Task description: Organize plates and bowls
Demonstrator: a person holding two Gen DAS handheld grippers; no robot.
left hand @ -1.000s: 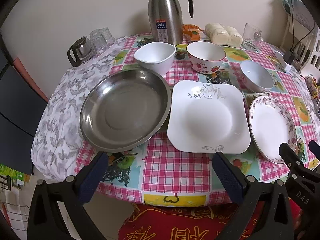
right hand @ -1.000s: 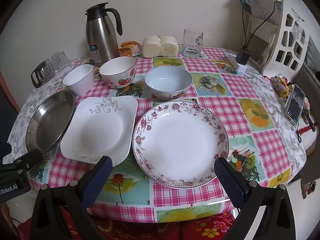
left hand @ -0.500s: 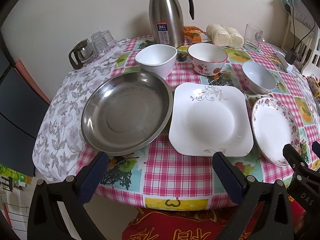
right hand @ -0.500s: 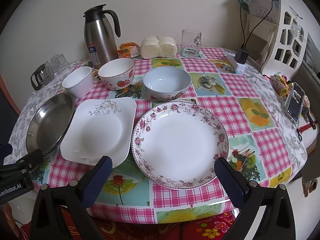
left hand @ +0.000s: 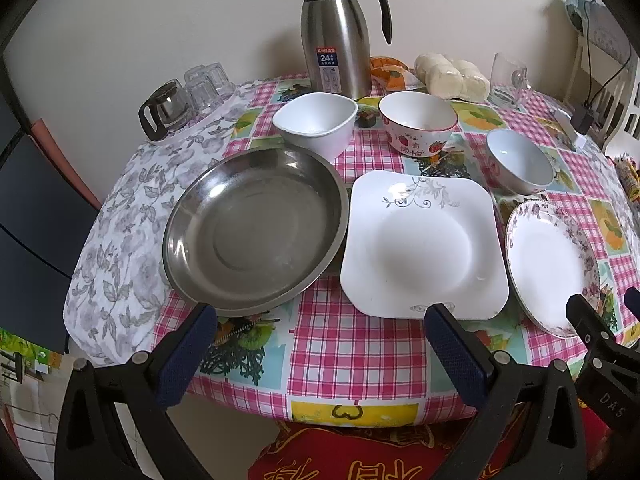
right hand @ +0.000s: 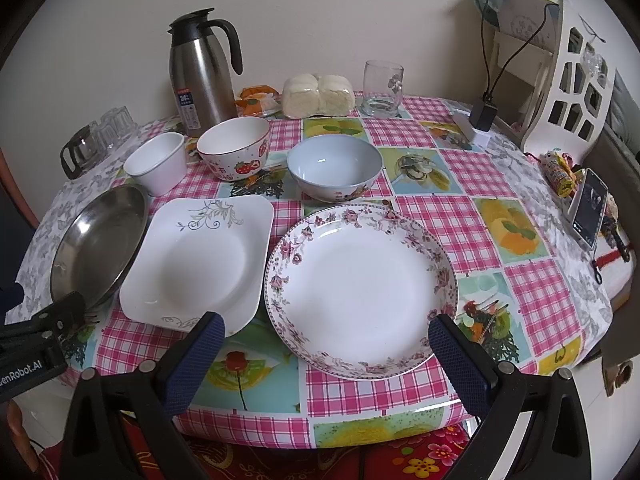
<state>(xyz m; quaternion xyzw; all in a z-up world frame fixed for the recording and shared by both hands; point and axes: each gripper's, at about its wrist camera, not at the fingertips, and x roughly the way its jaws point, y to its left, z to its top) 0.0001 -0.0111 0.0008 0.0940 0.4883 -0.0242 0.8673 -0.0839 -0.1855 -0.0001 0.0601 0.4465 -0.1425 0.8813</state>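
A steel round dish [left hand: 256, 228] [right hand: 100, 240], a white square plate [left hand: 420, 244] [right hand: 200, 256] and a floral round plate [left hand: 552, 264] [right hand: 360, 288] lie in a row near the table's front edge. Behind them stand a white bowl [left hand: 318, 122] [right hand: 158, 162], a strawberry bowl [left hand: 418, 122] [right hand: 234, 146] and a pale blue bowl [left hand: 520, 160] [right hand: 334, 166]. My left gripper [left hand: 320, 328] is open and empty, at the front edge before the steel dish and square plate. My right gripper [right hand: 326, 336] is open and empty, over the floral plate's near rim.
A steel thermos jug [left hand: 340, 32] [right hand: 202, 76], wrapped buns [right hand: 318, 96], a glass mug [right hand: 382, 86] and upturned glasses [left hand: 188, 92] stand at the back. A phone [right hand: 590, 212] and a white rack [right hand: 560, 76] are at the right. A red cushion [left hand: 360, 452] lies below the table edge.
Both grippers have drawn back and risen slightly from the table; the dishes look a little farther away. Nothing on the table has moved.
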